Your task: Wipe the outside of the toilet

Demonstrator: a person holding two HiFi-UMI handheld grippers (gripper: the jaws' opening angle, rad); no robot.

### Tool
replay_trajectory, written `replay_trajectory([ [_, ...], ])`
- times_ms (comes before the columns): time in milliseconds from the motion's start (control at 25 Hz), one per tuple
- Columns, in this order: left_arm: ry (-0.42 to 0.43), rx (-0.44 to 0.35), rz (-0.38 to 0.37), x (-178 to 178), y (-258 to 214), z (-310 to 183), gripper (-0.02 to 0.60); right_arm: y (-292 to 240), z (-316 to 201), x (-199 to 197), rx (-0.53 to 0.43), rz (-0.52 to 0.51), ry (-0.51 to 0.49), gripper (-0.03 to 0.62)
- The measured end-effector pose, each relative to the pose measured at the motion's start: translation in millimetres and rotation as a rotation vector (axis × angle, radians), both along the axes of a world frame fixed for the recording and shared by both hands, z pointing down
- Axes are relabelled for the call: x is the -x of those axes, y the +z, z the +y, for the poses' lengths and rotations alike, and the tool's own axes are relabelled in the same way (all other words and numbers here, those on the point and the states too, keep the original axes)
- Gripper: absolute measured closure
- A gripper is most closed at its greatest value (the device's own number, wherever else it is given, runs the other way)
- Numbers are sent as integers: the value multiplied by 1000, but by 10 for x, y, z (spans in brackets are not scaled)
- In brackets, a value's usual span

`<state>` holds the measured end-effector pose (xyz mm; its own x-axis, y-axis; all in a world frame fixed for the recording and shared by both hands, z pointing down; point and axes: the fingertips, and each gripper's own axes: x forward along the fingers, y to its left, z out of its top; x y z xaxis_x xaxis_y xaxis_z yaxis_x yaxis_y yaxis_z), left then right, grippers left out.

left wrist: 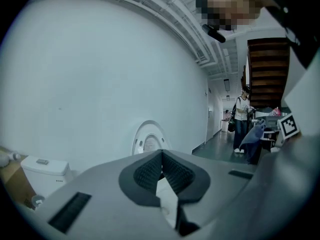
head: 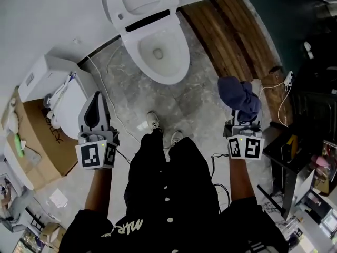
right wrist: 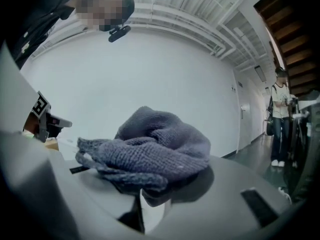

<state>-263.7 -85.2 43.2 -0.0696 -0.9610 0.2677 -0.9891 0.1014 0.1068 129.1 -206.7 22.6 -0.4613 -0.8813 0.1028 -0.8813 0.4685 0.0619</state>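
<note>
A white toilet [head: 158, 46] with its lid raised stands against the wall ahead of my feet; its round lid [left wrist: 148, 140] also shows in the left gripper view. My right gripper [head: 243, 121] is shut on a blue-grey knitted cloth [head: 239, 96], which bunches over the jaws [right wrist: 150, 149] and hides the tips. It hangs to the right of the bowl, well clear of it. My left gripper [head: 95, 112] is shut with nothing between its ribbed pads [left wrist: 150, 174], held left of the toilet.
A second white toilet [head: 60, 96] sits on a cardboard box [head: 39, 141] at the left. A white cable [head: 113, 109] runs over the grey floor. Dark wooden planks [head: 226, 30] lie at the right, with dark racks [head: 303, 157] beyond. A person [left wrist: 241, 119] stands down the corridor.
</note>
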Motion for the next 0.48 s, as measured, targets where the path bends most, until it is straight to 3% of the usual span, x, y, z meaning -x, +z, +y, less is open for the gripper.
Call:
replay_trajectory([
  [160,33,-89,-13,-31,-478,36,571,-403,196,73,-39,1,-10,488],
  [480,53,-129,-24,0,-868,151,571,-879,396,1,-85,1,15,488],
])
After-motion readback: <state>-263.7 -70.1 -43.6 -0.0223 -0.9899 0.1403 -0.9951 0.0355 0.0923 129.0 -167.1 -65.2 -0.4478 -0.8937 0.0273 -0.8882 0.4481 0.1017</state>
